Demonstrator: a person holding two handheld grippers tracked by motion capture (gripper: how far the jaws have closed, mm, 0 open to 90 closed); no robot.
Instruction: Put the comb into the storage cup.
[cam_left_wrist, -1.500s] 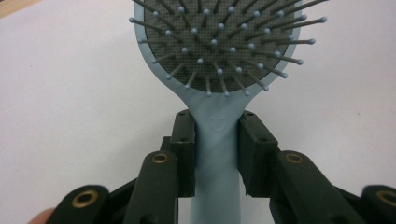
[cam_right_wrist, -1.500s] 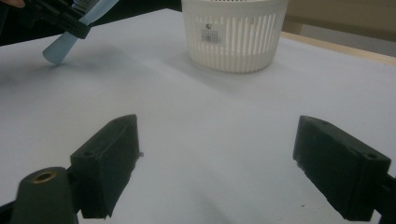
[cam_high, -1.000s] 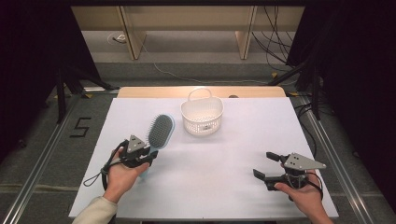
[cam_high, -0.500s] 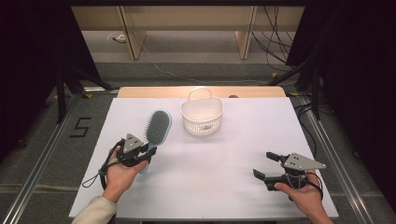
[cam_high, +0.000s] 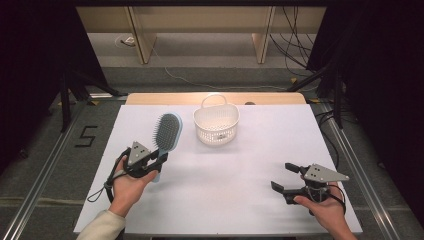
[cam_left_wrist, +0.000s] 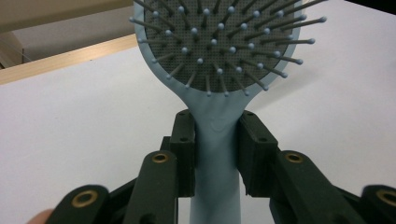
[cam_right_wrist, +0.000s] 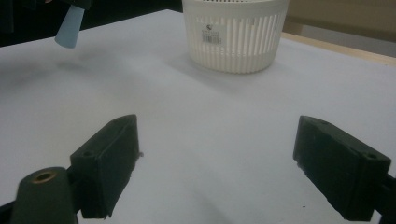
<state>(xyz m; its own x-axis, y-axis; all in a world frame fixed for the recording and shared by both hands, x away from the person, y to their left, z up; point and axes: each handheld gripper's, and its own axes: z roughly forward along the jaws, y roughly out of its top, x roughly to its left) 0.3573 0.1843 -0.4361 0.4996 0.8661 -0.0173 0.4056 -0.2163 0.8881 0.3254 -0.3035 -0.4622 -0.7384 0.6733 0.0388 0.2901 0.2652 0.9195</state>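
The left gripper (cam_high: 161, 161) was clamped on the neck of a pale blue hairbrush (cam_high: 166, 135), its pads pressing the handle from both sides just below the head, as the left gripper view showed (cam_left_wrist: 215, 154). That hold, close to the head rather than at the handle's end, seemed chosen to keep the brush from swinging; its bristles faced up toward the camera, and the handle's end (cam_right_wrist: 70, 29) appeared in the right gripper view clear of the white table (cam_high: 250, 200), so the brush looked lifted rather than resting. The brush pointed away from the person, toward the far left of the table, near a white slatted basket (cam_high: 216, 126) that stood upright at the far middle, its handle folded back. The basket seemed the likely place for the brush, and nothing lay between the two. The right gripper (cam_high: 287, 177) waited low over the near right of the table, jaws wide apart and holding nothing, well away from brush and basket. Beyond the table were dark stands, cables and a pale shelf unit (cam_high: 200, 25).
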